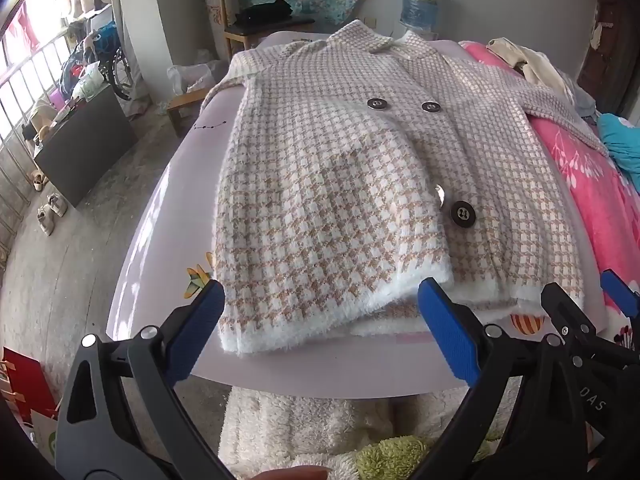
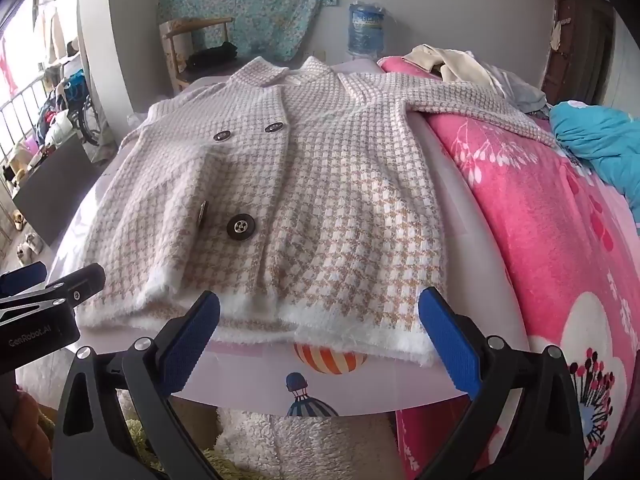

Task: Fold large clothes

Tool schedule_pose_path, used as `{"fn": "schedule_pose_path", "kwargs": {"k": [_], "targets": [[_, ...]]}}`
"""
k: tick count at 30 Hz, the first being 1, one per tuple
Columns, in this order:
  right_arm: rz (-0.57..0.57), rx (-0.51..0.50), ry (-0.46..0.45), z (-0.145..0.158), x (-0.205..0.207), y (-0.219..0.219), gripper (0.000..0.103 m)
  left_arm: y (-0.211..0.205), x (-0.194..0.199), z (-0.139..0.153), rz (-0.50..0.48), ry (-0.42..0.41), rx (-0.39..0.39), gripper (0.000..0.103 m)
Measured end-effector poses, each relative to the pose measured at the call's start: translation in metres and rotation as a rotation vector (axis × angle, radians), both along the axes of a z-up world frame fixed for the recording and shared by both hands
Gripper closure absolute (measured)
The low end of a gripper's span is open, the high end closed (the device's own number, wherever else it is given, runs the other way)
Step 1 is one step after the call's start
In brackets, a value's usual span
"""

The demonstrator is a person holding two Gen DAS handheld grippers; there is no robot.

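I had the coat (image 1: 340,184) spread flat, buttons up, across the middle of each frame so its hem faced me. My left gripper (image 1: 320,322) and right gripper (image 2: 320,332) hung wide apart and empty just short of that hem, ready to take it, I judged

One houndstooth coat (image 1: 328,184) lies on the bed (image 1: 160,248), showing four dark buttons (image 1: 463,214), the fourth edge-on. Two hand-held grippers are in view, left (image 1: 328,332) and right (image 2: 320,336). One wooden chair (image 1: 256,8), one water jug (image 1: 420,2) and one pink blanket (image 2: 540,208) also show.
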State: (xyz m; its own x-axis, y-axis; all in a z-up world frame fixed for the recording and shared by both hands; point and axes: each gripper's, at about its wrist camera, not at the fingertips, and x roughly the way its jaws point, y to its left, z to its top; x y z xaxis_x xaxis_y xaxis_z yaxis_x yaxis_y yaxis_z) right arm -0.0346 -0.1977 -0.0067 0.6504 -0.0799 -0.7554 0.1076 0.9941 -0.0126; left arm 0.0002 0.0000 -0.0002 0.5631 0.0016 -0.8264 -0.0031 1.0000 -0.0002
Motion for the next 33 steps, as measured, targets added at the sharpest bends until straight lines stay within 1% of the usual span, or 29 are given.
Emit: {"fn": "schedule_pose_path", "kwargs": {"k": [11,16,17,33], "targets": [[0.011,0.001,-0.001,-0.0005,-0.0009,0.0015,0.006,-0.0003,0.0000,-0.0001,0.001,-0.002,0.004,0.009],[0.017,-0.003,0.015,-0.0018,0.0049,0.0062,0.006,-0.0004,0.0000,-0.0001,0.002,-0.001,0.003,0.009],[0.020,0.004,0.007,-0.0018,-0.0003,0.0020,0.006,-0.0004,0.0000,-0.0001,0.002,-0.001,0.002,0.009],[0.032,-0.010,0.001,-0.0002,-0.0003,0.0043,0.006,-0.0011,-0.0011,0.0022,0.003,-0.004,0.000,0.009]]}}
